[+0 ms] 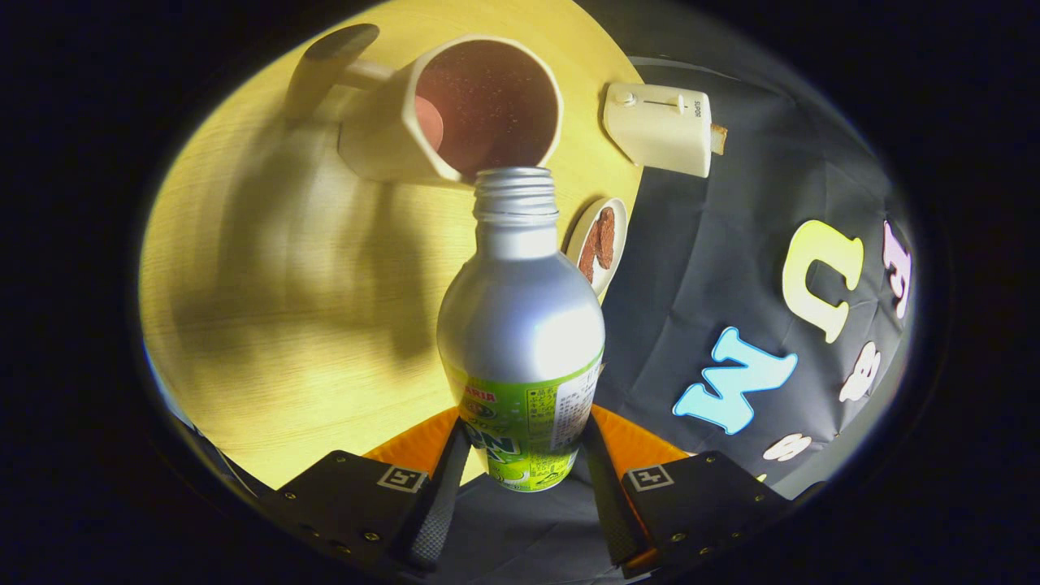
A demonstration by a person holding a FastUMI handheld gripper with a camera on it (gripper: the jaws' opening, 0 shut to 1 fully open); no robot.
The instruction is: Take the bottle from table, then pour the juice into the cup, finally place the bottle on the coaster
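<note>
Silver aluminium, with a green label low down: that is the bottle [520, 341], and the gripper [520, 479] has its jaws closed in on the labelled lower part, one finger pressing each side. The bottle reaches forward from between the jaws, its cap off and its threaded neck just at the rim of the cup [455, 110]. The cup (cream outside, dark reddish inside, with a handle on its far side) stands on the pale wooden bench [268, 309]. Just beside the bottle's shoulder lies a small plate [587, 244] with something brown on it, and beyond that sits a cream toaster [660, 126] at the bench's edge.
</note>
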